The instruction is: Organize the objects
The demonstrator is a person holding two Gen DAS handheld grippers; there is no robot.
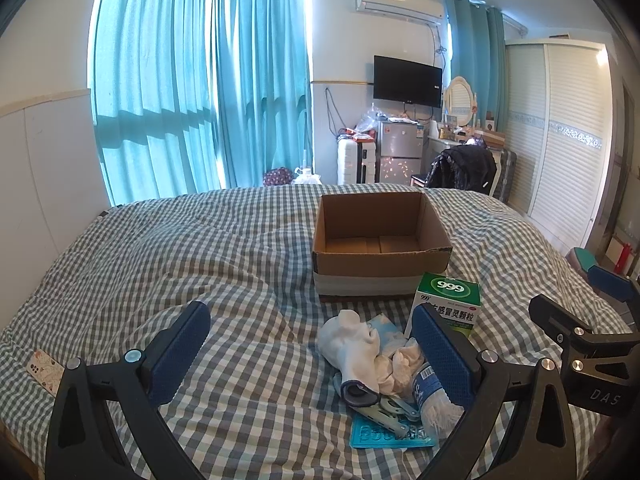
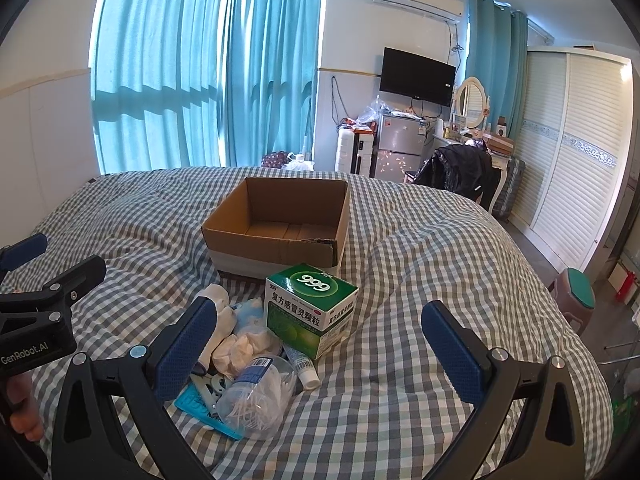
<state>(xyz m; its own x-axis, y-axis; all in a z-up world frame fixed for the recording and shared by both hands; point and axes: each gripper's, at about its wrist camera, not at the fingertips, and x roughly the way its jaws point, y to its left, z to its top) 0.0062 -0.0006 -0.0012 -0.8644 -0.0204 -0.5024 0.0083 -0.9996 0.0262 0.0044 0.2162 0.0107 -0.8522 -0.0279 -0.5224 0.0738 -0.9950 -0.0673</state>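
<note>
Hovering, both grippers, left [image 1: 312,354] and right [image 2: 320,350], spread wide, empty; pile [image 2: 256,356] between; right probably nearer medicine box [image 2: 310,308]; carton [image 2: 280,228] beyond.

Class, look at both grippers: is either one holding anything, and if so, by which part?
Nothing is held. The left gripper and right gripper are both open above the bed.

One cardboard box [image 2: 280,224], one green medicine box [image 2: 310,308], one cotton-swab jar [image 2: 260,396], one tube [image 2: 302,366], one white sock [image 1: 352,344].
</note>
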